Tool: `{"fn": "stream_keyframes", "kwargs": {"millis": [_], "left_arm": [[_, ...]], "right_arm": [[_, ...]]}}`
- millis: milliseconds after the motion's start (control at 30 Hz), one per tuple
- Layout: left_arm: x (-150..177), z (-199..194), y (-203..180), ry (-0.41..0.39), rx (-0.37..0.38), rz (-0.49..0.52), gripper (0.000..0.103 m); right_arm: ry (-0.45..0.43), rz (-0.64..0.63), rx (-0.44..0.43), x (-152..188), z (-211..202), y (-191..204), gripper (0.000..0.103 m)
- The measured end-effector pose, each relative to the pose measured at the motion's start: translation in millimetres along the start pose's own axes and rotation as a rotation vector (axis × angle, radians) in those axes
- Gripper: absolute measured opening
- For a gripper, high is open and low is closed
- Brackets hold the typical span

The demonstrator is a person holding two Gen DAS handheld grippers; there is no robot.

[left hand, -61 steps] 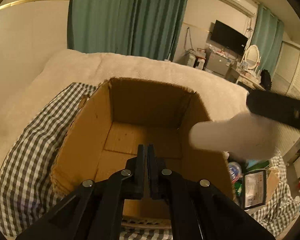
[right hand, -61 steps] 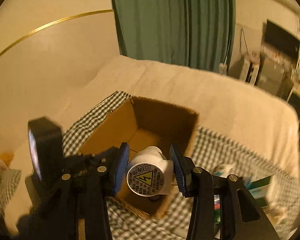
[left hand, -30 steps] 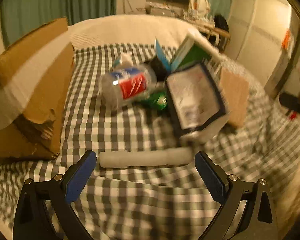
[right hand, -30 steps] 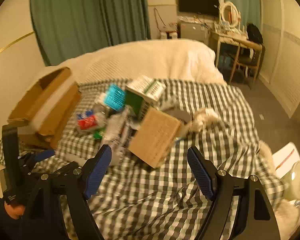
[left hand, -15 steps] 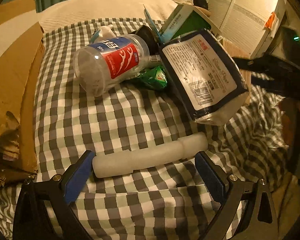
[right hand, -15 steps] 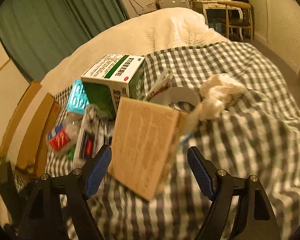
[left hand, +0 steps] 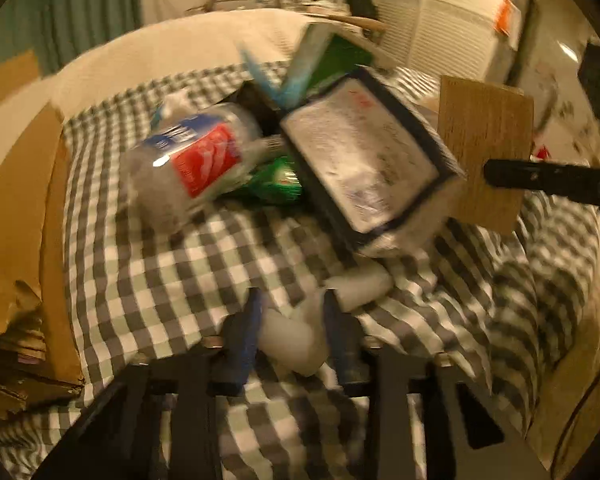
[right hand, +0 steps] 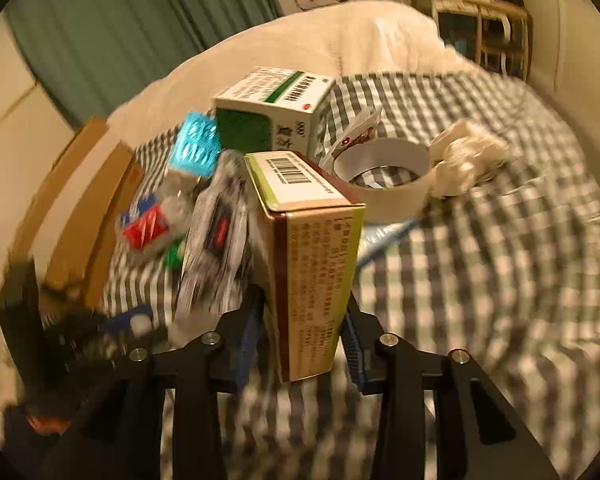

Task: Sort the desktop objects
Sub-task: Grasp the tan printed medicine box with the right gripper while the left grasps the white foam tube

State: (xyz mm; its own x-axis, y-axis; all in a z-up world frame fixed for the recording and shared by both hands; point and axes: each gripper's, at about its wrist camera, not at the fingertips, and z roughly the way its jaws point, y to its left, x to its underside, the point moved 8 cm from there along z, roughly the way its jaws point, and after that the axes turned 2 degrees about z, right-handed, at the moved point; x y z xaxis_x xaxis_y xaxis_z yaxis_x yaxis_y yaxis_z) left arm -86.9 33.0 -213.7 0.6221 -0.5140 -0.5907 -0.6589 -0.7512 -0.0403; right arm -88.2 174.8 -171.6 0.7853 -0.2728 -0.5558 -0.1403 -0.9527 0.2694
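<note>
Desktop clutter lies heaped on a bed under a grey-and-white checked cloth point(right hand: 480, 264), and both tools are already clamped on pieces of it. The left tool point(left hand: 292, 328) has its blue-padded fingers closed on a white translucent plastic cylinder point(left hand: 296, 338), gripped near one end while the far end point(left hand: 360, 288) juts out to the right, close under the pile. The right tool point(right hand: 300, 336) pinches a tall brown-and-yellow printed cardboard box point(right hand: 312, 264) low on its sides, so most of the box stands above the fingers.

Risks, as I judge them: the cylinder is smooth and held off-centre, so it may pivot or slide out between the pads on a quick swing. Its free end sits near the white dark-bordered printed packet point(left hand: 364, 164), and the clear plastic bottle with a red-and-blue label point(left hand: 196, 168) lies close by; dragging sideways instead of lifting clear could nudge either one.

The box is top-heavy in this low grip and may tip. It stands just beside a crinkled clear plastic pack point(right hand: 216, 232) and near the roll of beige tape point(right hand: 384, 176), either of which could catch on it. The open brown corrugated carton point(left hand: 16, 216) sits to the left, likely the destination; both arms heading there together could collide. Motion blur makes finer contact hard to read.
</note>
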Motion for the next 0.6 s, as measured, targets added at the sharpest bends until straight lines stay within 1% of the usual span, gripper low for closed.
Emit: {"fn": "stream_keyframes", "kwargs": {"millis": [67, 100, 167, 200, 233, 267, 300, 333, 433, 467, 533, 567, 600], "left_arm": [[3.1, -2.3, -10.5, 0.008, 0.032, 0.018, 0.020], [3.3, -3.0, -13.1, 0.004, 0.031, 0.025, 0.021], [4.2, -3.2, -11.6, 0.004, 0.014, 0.019, 0.022], [6.1, -2.0, -11.2, 0.012, 0.019, 0.005, 0.028], [8.8, -0.1, -8.0, 0.027, 0.014, -0.016, 0.037], [12.9, 3.2, -2.8, 0.050, 0.002, -0.039, 0.061], [24.7, -1.4, 12.2, 0.075, 0.012, -0.059, 0.069], [27.4, 3.5, 11.5, 0.092, 0.028, -0.077, 0.069], [32.3, 2.3, 9.2, 0.097, 0.050, -0.092, 0.066], [34.3, 2.2, 9.5, 0.100, 0.048, -0.092, 0.061], [38.3, 2.2, 12.8, 0.108, 0.053, -0.121, 0.054], [38.2, 1.3, 15.0, 0.106, 0.058, -0.141, 0.043], [43.8, -4.7, 23.1, 0.108, 0.067, -0.157, 0.036]], "right_arm": [[0.001, -0.030, 0.029, 9.8, -16.4, 1.9, 0.034], [0.008, -0.037, 0.032, 13.5, -22.9, 2.0, 0.031], [0.011, -0.036, 0.032, 20.7, -36.8, 2.5, 0.030], [0.013, -0.036, 0.036, 24.2, -42.7, 2.3, 0.030], [0.011, -0.034, 0.043, 24.5, -45.8, 2.8, 0.030], [0.010, -0.032, 0.047, 28.8, -51.4, 2.6, 0.030], [0.012, -0.030, 0.052, 32.2, -54.5, 2.0, 0.030], [0.012, -0.027, 0.053, 34.1, -55.9, 1.6, 0.030], [0.032, -0.032, 0.066, 43.5, -55.0, 3.3, 0.029], [0.039, -0.036, 0.073, 45.8, -52.6, 5.5, 0.029], [0.042, -0.045, 0.089, 48.7, -49.7, 8.5, 0.029], [0.042, -0.048, 0.098, 50.0, -47.9, 10.1, 0.030], [0.050, -0.047, 0.098, 51.7, -44.9, 12.0, 0.033]]}}
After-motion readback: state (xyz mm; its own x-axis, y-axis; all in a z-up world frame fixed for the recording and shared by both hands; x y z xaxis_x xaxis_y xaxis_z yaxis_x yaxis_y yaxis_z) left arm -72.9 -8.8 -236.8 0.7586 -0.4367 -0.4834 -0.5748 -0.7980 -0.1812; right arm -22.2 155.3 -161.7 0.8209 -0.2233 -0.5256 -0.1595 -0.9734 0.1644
